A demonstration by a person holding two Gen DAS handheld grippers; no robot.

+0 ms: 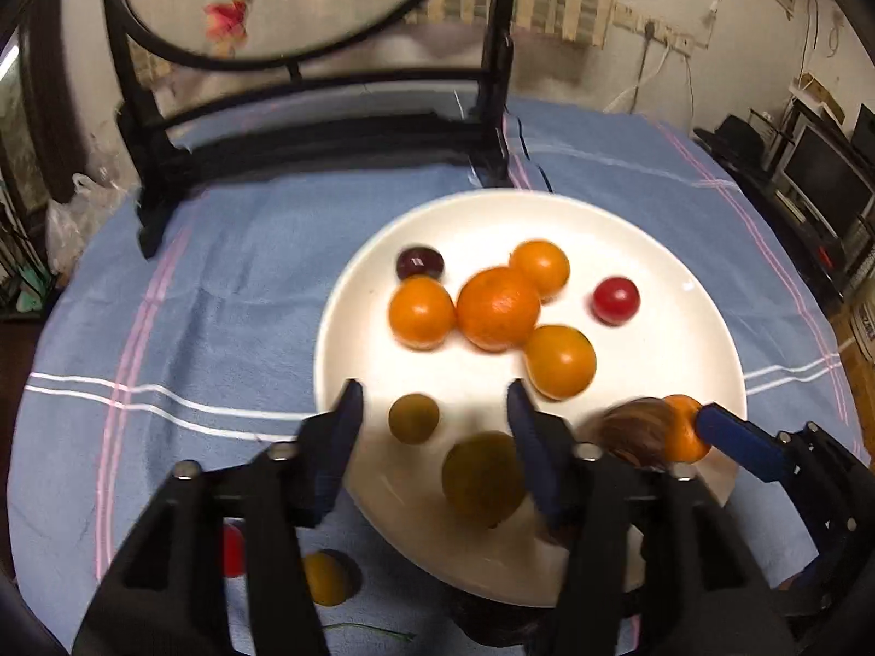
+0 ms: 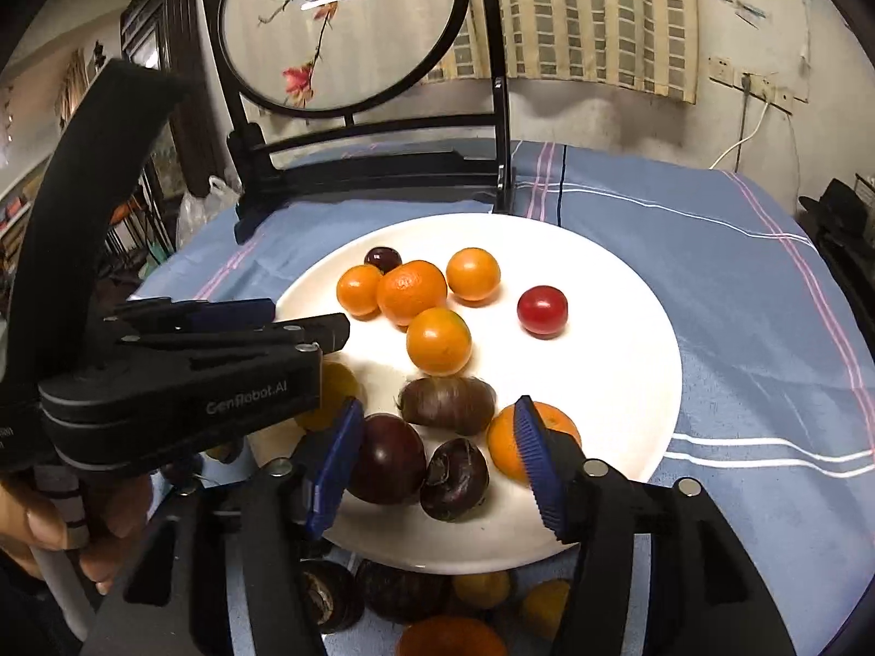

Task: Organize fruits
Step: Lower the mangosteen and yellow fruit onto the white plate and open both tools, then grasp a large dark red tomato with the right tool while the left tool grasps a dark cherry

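Observation:
A white plate [image 1: 683, 361] [image 2: 618, 382] on the blue cloth holds several orange fruits [image 1: 497, 307] [image 2: 411, 291], a red one [image 1: 616, 299] [image 2: 542, 310], a dark one [image 1: 419, 262] [image 2: 383, 258], yellow ones [image 1: 413, 417] and brown chestnuts [image 2: 448, 403]. My left gripper [image 1: 435, 445] is open and empty over the plate's near side, above a yellow fruit [image 1: 482, 478]. My right gripper [image 2: 437, 459] is open and empty, its jaws around a dark plum [image 2: 389, 458] and a chestnut [image 2: 455, 478]. It shows at the left wrist view's right edge [image 1: 738, 440].
A black-framed embroidered screen [image 1: 306, 126] [image 2: 350, 109] stands behind the plate. Loose fruits lie on the cloth in front of the plate: red [image 1: 234, 549], yellow [image 1: 325, 578] [image 2: 484, 587], dark [image 2: 328, 593] and orange [image 2: 451, 637]. The table edge drops off at right.

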